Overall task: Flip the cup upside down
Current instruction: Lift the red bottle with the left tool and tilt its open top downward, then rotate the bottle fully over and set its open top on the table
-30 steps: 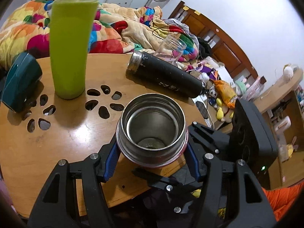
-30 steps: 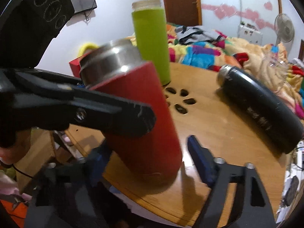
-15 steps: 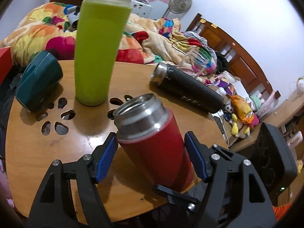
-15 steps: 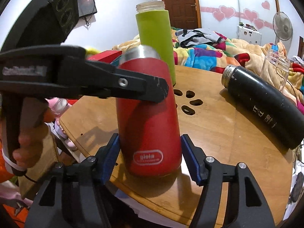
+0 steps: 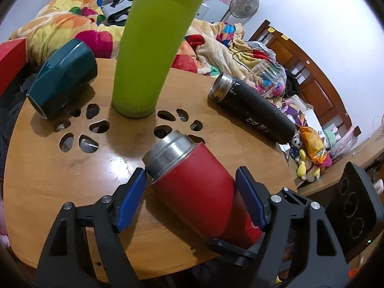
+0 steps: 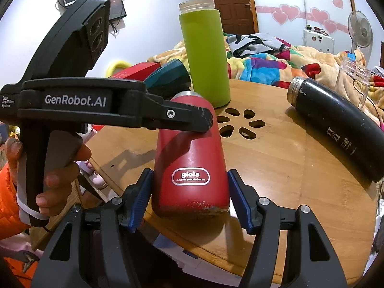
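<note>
Only the right view shows the "gioia" label on the red cup (image 6: 190,163), gripped by both hand-held grippers.

Two grippers: left gripper (image 5: 190,198), right gripper (image 6: 189,200). One red cup (image 6: 190,163). One green bottle (image 5: 153,48). One black flask (image 5: 252,111). One teal cup (image 5: 63,80). One clear jar (image 6: 352,81). One surface (image 5: 60,172). One fan (image 5: 243,6).

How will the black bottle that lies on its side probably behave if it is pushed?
The black bottle lies on its side on the wooden table, so a sideways push would likely make it roll. Its round body looks rigid, probably metal, so it should not bend. Its end lies near the table edge; it might roll off.
</note>
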Motion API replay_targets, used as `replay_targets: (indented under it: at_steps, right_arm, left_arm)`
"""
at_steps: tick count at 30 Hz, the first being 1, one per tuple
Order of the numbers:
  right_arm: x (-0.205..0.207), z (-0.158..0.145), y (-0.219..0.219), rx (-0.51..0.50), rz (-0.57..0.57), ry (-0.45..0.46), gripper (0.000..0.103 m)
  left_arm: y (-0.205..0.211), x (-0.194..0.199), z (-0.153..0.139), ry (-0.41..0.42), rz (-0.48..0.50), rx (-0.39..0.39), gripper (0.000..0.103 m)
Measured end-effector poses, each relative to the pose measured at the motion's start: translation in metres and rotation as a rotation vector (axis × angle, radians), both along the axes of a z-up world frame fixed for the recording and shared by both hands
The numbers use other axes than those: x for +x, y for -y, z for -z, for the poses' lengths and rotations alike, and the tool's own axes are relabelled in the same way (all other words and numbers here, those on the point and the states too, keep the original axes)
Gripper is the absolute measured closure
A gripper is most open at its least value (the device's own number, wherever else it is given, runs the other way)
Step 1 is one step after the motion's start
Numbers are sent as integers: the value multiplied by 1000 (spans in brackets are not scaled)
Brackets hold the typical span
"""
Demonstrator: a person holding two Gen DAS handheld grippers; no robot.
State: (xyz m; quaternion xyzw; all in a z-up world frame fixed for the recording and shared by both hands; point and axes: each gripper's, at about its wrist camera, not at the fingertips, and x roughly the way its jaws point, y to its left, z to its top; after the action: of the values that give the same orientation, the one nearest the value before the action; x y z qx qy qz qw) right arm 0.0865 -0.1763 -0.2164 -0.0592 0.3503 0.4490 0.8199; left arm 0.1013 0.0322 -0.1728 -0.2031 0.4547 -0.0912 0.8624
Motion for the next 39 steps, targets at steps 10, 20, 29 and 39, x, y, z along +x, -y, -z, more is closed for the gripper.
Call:
replay_targets:
  at_steps: [10, 20, 29, 39]
  right_arm:
    - [0, 1, 0, -1, -1, -13, 44]
    - [-4, 7, -10, -32, 33, 14, 44]
    - [-11, -15, 4, -9, 60, 40, 44]
    - [-10, -53, 14, 9, 82, 111, 44]
  left_arm:
    - [13, -7, -19, 70, 8, 156, 25]
    - [44, -8, -36, 105, 128, 247, 92]
    - [33, -13, -41, 113, 126, 180, 95]
    - [18, -14, -53, 120, 134, 78, 96]
